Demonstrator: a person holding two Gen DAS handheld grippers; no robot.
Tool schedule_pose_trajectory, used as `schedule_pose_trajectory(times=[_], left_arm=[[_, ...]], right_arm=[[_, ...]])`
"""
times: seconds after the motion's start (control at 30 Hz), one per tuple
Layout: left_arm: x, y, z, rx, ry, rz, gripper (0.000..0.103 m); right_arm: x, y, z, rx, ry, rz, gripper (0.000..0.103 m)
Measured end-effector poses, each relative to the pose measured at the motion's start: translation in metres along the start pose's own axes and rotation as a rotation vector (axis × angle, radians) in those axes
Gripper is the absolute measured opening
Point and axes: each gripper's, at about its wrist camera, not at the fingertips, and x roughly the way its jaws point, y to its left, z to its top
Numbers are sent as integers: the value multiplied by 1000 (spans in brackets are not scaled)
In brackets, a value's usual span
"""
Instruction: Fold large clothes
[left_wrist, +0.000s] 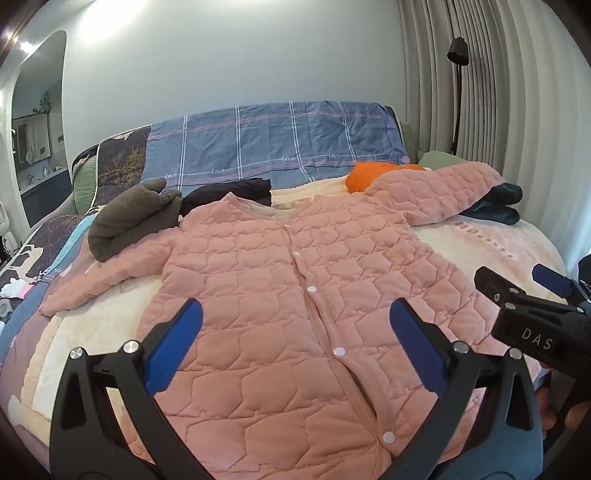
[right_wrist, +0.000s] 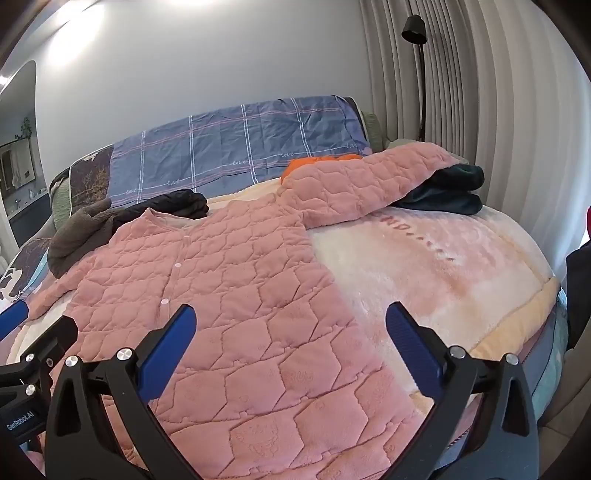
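I've got clutter ringing the far end: ahead-left of my left gripper (left_wrist: 295, 339) a brown fleece bundle (left_wrist: 129, 218) sits on the jacket's left sleeve, w/ a dark folded garment (left_wrist: 229, 194) just right of it, touching the collar area. Ahead-right, an orange item (left_wrist: 364, 177) pokes out behind the other sleeve, and a dark teal bundle (right_wrist: 447, 188) lies partly under that sleeve's cuff end. A plaid blue sheet (left_wrist: 273, 140) covers the headboard beyond, floor lamp (right_wrist: 415, 33) and curtains far right. The pink quilted jacket (left_wrist: 295, 280) lies flat, front up, buttoned, on the cream blanket (right_wrist: 424, 273) directly ahead of and below both grippers. Its long axis runs away from me, collar at the far end, hem nearest, snaps in a line down the middle. Sleeves spread out to either side, the right one angled up toward the headboard. Left gripper hovers over the hem w/ jaws spread wide, holding nothing; right gripper (right_wrist: 291, 339) is over the jacket's right edge, jaws likewise wide apart, empty.
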Motion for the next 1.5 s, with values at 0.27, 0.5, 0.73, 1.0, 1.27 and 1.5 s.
schedule_pose_trajectory(times=[0.27, 0.5, 0.73, 1.0, 1.27, 1.5], left_arm=[[8, 2, -3, -4, 35, 11, 101], [10, 6, -6, -13, 46, 17, 101], [12, 7, -7, -16, 51, 7, 101], [17, 9, -10, -35, 75, -14, 101], [16, 9, -12, -37, 70, -25, 101], [14, 9, -12, -43, 62, -18, 101]], right_arm=[[9, -7, -6, 24, 41, 9, 102], [9, -6, -7, 12, 32, 11, 102], [11, -4, -8, 8, 49, 14, 102], [10, 0, -9, -13, 43, 17, 102], [9, 2, -7, -38, 40, -16, 102], [7, 2, -7, -20, 16, -19, 102]])
